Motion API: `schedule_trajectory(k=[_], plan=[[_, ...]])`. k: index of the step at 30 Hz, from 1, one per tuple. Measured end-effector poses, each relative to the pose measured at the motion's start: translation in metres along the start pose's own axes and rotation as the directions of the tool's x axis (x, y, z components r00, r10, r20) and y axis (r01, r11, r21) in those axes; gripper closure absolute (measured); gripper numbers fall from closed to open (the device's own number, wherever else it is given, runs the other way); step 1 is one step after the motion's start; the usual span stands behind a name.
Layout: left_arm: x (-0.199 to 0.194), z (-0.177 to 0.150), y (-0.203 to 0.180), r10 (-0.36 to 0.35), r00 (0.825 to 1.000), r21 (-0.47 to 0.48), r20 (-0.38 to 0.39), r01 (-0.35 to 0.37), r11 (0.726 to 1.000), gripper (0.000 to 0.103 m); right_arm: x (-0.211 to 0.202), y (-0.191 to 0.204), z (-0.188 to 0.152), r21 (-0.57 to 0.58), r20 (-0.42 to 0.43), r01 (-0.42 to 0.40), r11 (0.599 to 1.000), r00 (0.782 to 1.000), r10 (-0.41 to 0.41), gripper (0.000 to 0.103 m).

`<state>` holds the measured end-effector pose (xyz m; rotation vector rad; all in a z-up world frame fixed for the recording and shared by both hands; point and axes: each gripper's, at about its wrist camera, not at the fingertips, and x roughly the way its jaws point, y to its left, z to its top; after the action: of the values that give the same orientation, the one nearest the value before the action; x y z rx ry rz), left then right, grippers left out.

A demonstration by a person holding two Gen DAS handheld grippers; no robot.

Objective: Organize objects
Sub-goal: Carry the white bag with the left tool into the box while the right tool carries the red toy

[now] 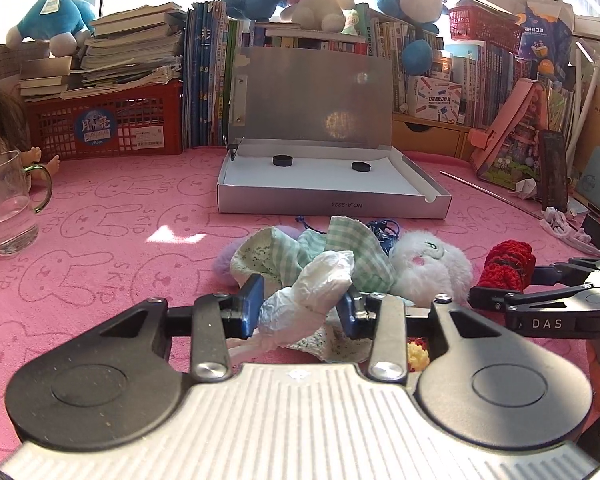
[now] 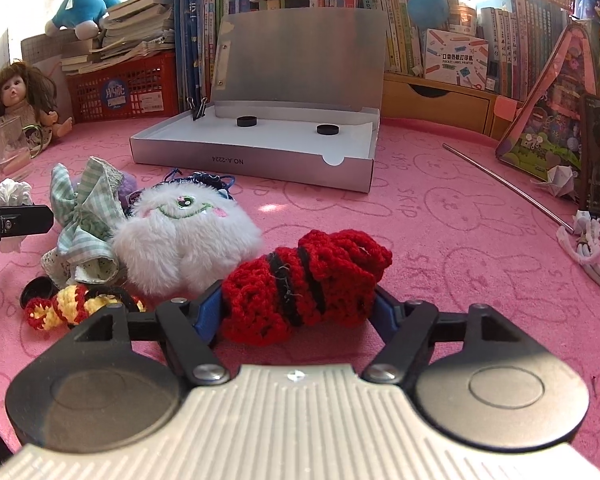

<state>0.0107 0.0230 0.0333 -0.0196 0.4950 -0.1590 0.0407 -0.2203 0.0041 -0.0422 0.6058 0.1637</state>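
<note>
My left gripper (image 1: 300, 306) is shut on a crumpled white plastic bag (image 1: 312, 292), just in front of a green checked cloth (image 1: 340, 252) and a white fluffy plush (image 1: 432, 268). My right gripper (image 2: 300, 304) is shut on a red crocheted piece with black stripes (image 2: 308, 280); it also shows in the left wrist view (image 1: 506, 266). An open silver box (image 2: 256, 156) with two black discs (image 2: 247, 121) inside lies behind the pile. The plush (image 2: 188, 236), the cloth (image 2: 84, 216) and a red and yellow crocheted piece (image 2: 68, 306) lie left of my right gripper.
A glass mug (image 1: 8, 208) and a doll (image 2: 20, 96) stand at the left. A red crate (image 1: 112, 124), stacked books and plush toys line the back. A metal rod (image 2: 504, 184), a pink box (image 2: 552, 120) and a white cord (image 2: 588, 248) lie at the right on the pink mat (image 2: 460, 240).
</note>
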Motion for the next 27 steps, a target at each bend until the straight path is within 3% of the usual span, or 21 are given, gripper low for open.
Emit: schedule_trajectory(k=[12, 27], plan=[[0.007, 0.03, 0.004, -0.013, 1.0, -0.025, 0.013, 0.013, 1.0, 0.058, -0.014, 0.0, 0.025, 0.011, 0.058, 0.001, 1.0, 0.998, -0.002, 0.029], [0.044, 0.073, 0.005, -0.061, 0.998, -0.044, -0.017, 0.06, 0.997, 0.058, -0.013, -0.008, 0.068, 0.053, 0.061, 0.02, 0.998, 0.998, -0.023, 0.028]])
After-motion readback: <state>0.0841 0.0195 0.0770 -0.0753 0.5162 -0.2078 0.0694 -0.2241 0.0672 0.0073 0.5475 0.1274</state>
